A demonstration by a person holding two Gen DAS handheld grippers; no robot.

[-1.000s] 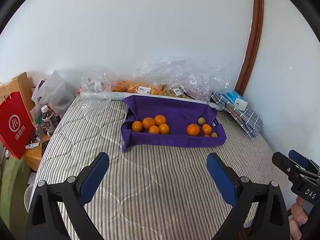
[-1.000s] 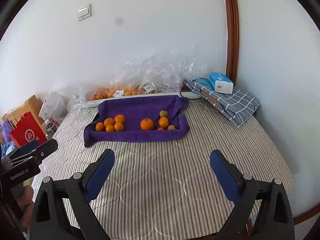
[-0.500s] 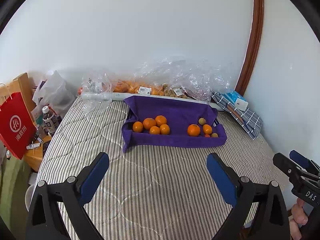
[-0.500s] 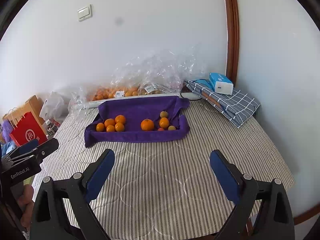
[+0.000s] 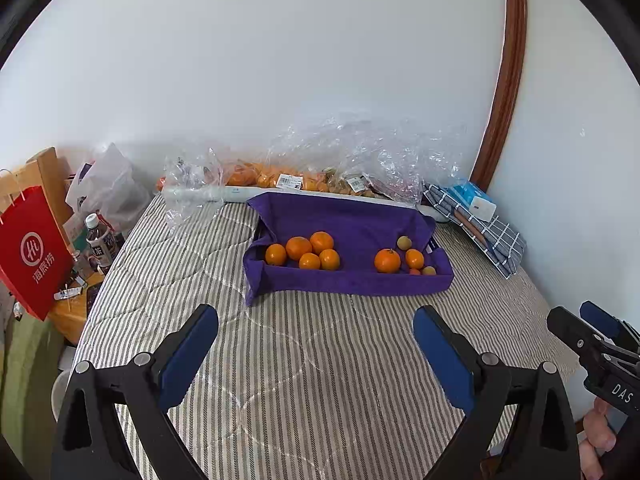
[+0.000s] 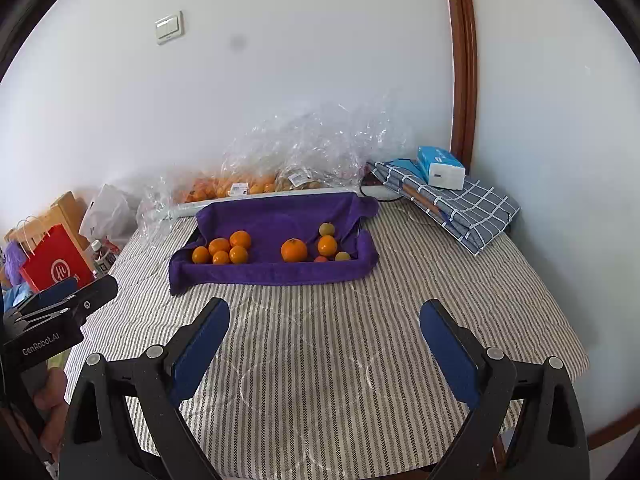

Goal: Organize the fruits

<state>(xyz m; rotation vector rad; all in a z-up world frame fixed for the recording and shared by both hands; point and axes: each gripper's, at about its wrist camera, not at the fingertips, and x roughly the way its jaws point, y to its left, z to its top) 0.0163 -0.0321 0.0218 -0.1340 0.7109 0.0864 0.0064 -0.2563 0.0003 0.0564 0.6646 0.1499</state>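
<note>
Ahead of both grippers, well beyond their tips, the fruit lies in a tray draped with a purple towel [image 5: 352, 220]. A cluster of five oranges [image 5: 306, 250] sits toward the tray's left end; apart from it, nearer the right end, are a bigger orange [image 5: 387, 261], a smaller one [image 5: 414, 259] and some little yellowish and reddish fruits [image 5: 404, 243]. The tray rests on a striped quilt [image 5: 304, 360].

The left gripper [image 5: 316, 346] hovers low over the quilt with its blue-padded fingers spread wide and nothing between them. The right gripper [image 6: 325, 340] is likewise spread wide, empty, above the quilt. Each shows at the edge of the other's view, held by a hand.

Behind the tray, against the wall, are clear plastic bags [image 5: 360, 152] with more oranges inside. To the far right lies a folded checked cloth [image 6: 460, 206] with a tissue pack [image 6: 440, 167] on top. Off to the left stand a red paper bag [image 5: 30, 252] and a bottle [image 5: 98, 238].
</note>
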